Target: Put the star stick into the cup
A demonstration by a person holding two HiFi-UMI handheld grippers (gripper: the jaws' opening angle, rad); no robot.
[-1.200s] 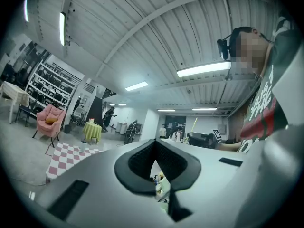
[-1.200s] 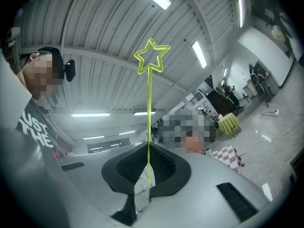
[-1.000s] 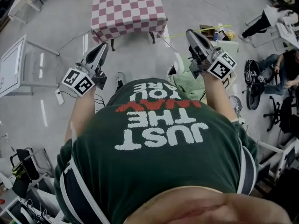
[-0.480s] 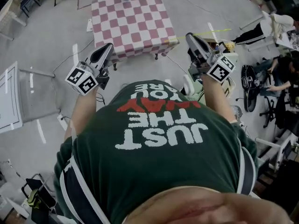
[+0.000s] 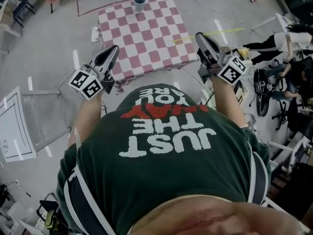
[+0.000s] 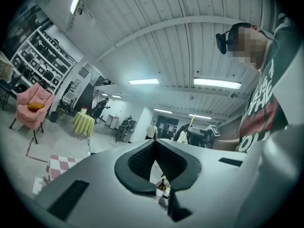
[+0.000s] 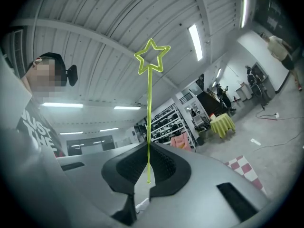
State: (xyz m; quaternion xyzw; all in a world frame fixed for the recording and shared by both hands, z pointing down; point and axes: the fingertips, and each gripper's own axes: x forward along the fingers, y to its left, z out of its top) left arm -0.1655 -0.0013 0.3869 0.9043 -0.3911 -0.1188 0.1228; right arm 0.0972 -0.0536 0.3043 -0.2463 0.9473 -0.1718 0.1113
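A table with a red-and-white checkered cloth [image 5: 146,35] stands ahead of me. A small grey-blue cup [image 5: 139,3] sits at its far edge. My right gripper [image 5: 199,35] is shut on the thin yellow-green star stick [image 7: 149,122]. The stick rises straight from the closed pads, with its outline star [image 7: 152,56] at the top. In the head view it shows as a fine yellow line [image 5: 227,31] crossing that gripper's tip. My left gripper [image 5: 111,49] hovers at the table's near left corner. It is shut and holds nothing [image 6: 154,148].
Seated people, chairs and bags [image 5: 288,62] crowd the right side. A white framed panel [image 5: 14,131] lies on the floor to the left. A pink armchair [image 6: 33,106] and a yellow-draped round table [image 6: 83,122] stand beyond the checkered table.
The checkered table and cup have come closer and lower in the head view as the person walks toward them. Both grippers keep their pose, and the stick stays gripped.
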